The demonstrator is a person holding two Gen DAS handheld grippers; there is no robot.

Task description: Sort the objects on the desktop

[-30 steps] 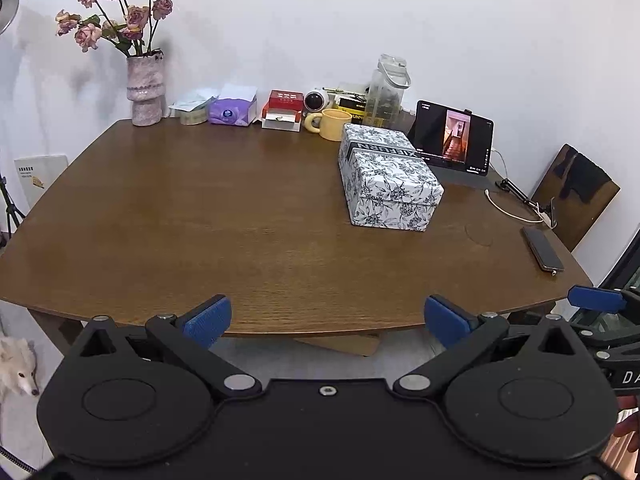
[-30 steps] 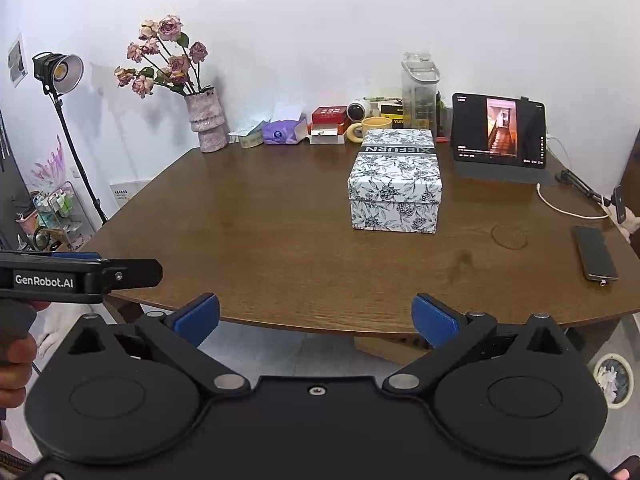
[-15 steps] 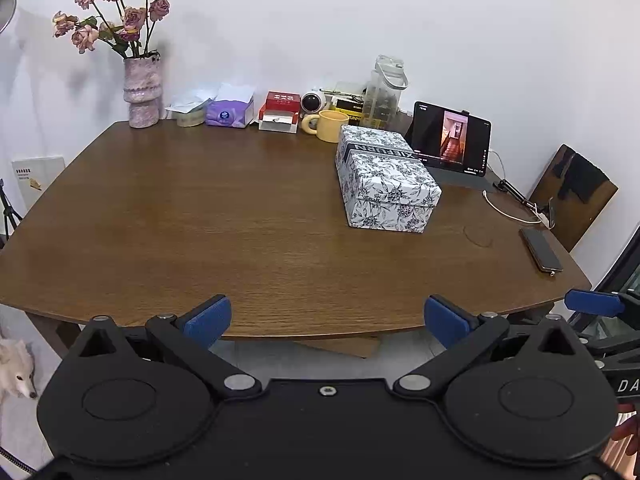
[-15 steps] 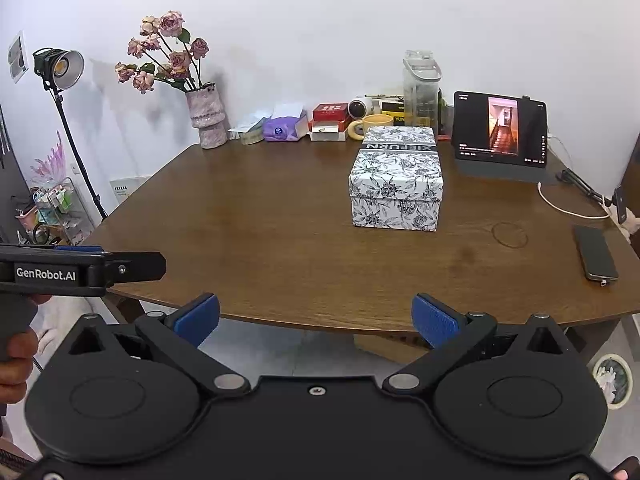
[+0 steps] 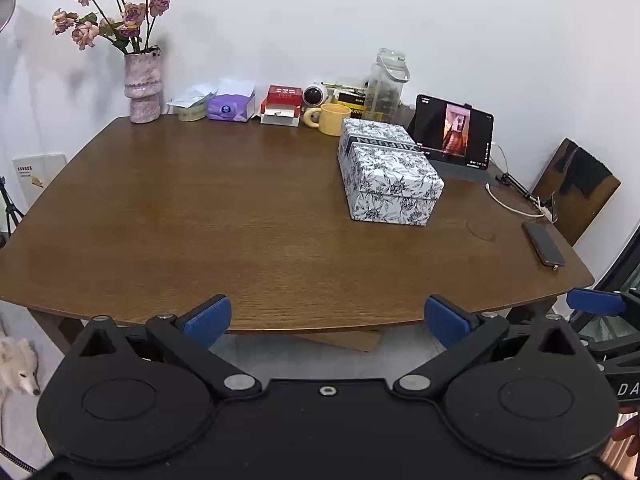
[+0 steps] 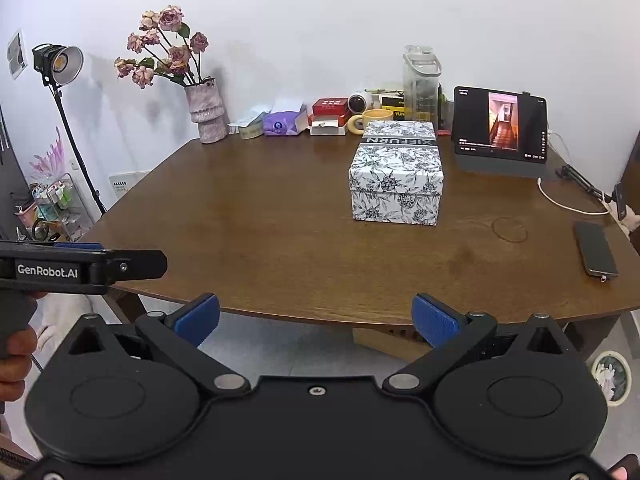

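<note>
Across the brown table (image 5: pixel 224 216), the floral box (image 5: pixel 390 176) sits well beyond both spread-apart, empty grippers, left gripper (image 5: pixel 327 315) and right gripper (image 6: pixel 316 314).

Both handheld units are chunky matte black plastic with two round disc housings each, silver pivot screws and a small centre bolt, short linkage arms ending in textured blue fingers (image 5: pixel 208 316), and the left gripper (image 6: pixel 120 266) has white "GenRobot.AI" lettering on its side.
</note>
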